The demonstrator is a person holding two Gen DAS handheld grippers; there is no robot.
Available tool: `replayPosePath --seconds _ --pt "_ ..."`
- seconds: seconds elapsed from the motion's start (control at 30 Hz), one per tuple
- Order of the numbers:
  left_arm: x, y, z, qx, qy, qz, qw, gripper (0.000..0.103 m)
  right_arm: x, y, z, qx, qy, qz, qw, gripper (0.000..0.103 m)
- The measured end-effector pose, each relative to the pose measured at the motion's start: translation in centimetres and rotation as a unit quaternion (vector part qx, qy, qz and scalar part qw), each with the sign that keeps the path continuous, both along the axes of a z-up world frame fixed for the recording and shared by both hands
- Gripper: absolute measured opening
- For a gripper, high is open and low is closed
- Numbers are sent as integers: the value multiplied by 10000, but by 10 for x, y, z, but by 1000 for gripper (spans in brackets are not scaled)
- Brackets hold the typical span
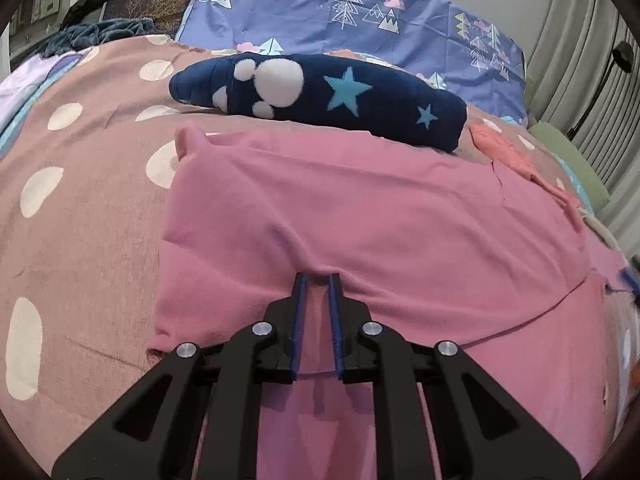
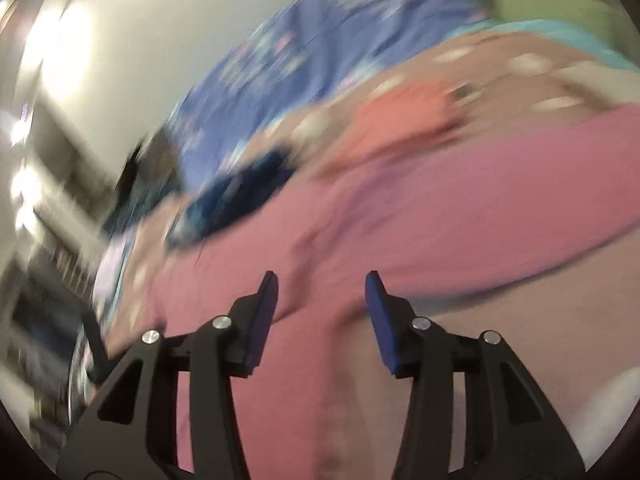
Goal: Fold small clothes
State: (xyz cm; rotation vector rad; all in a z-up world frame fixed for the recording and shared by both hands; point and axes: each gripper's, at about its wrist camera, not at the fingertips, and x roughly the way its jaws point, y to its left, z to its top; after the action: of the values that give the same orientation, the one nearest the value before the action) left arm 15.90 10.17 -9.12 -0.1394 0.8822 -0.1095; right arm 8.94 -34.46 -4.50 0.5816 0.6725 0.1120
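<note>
A pink garment (image 1: 360,216) lies spread out on a bed with a dusty pink bedspread (image 1: 80,200) that has big white dots. The left gripper (image 1: 318,280) points down at the near part of the pink cloth. Its two black fingers with blue pads stand close together, with only a thin gap, and a small ridge of the pink cloth sits pinched up between the tips. Just behind the pink garment lies a folded dark blue piece (image 1: 320,96) with white blobs and light blue stars on it. A small coral-coloured cloth (image 1: 504,152) lies to the right of it, at the far corner of the pink garment. At the back there is a purple-blue pillow (image 1: 360,12) with little trees and clouds. The right wrist view is tilted and very blurry. The right gripper (image 2: 322,280) has its fingers well apart, with nothing between them. It hangs over the pink garment (image 2: 440,208), and its pads do not press on the cloth.
</note>
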Motion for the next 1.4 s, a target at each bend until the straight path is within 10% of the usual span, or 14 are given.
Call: replayPosePath --seconds 0.23,0.5,0.67,0.8,0.9,1.17,1.4 --pt "-2 -9 10 383 -56 90 9992 15 -86 -190 -21 1110 745 -2484 9594 42" --pt "16 -32 24 -442 -222 -282 9984 16 -95 -225 -55 2396 426 -2900 9256 42" --pt "22 -47 -1 -376 -2 -532 9979 26 -66 -242 -55 2351 206 -3178 9183 42" --pt "21 -38 -5 -704 21 -532 9961 26 -58 -244 -60 2500 46 -3290 9106 3" --pt "21 -38 -6 -692 21 -532 9962 27 -49 -225 -51 2861 -359 -3030 9083 3" --pt "18 -61 -2 90 -78 -714 9974 41 57 2 32 1803 -791 179 9803 3" --pt "17 -57 -1 -33 -90 -741 9972 43 94 151 -25 826 308 1743 9807 7"
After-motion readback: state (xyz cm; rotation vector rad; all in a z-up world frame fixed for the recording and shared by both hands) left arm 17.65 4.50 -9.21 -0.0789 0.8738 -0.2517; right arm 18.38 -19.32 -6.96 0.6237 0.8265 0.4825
